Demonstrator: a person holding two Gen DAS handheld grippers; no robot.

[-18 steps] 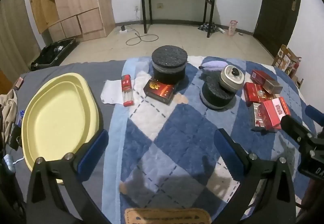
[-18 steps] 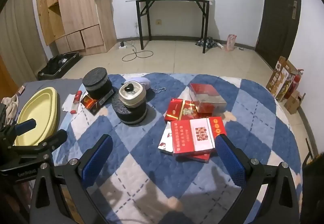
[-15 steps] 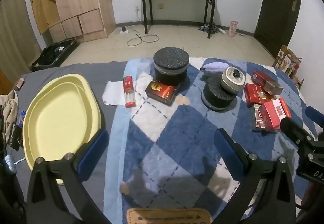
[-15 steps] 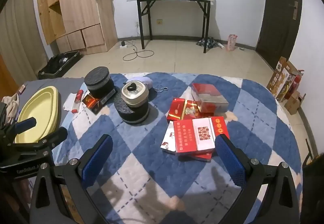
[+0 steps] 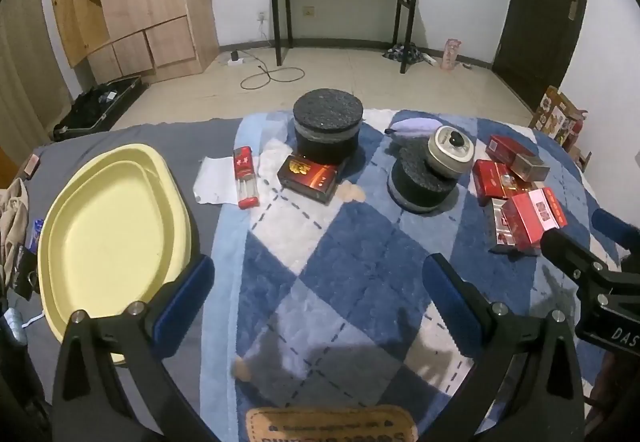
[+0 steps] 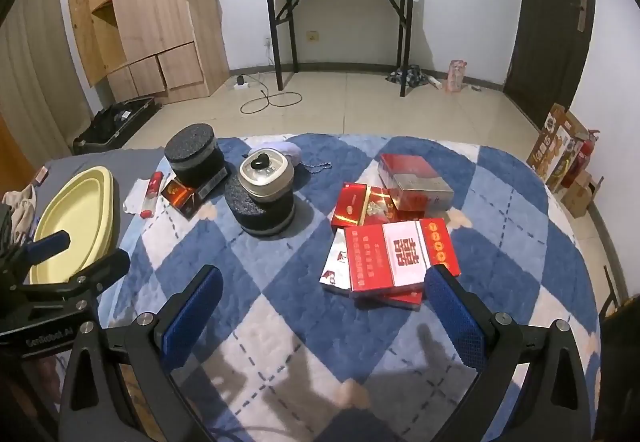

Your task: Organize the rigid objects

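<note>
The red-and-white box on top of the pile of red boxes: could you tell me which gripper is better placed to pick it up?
Right. The red-and-white box lies just ahead of the open right gripper; the left gripper is over bare blanket.

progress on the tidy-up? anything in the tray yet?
Nothing done: the yellow tray is empty. Nothing in hand: left gripper and right gripper are open over the quilt. Left: the red boxes, both black canisters and the red tube.
</note>
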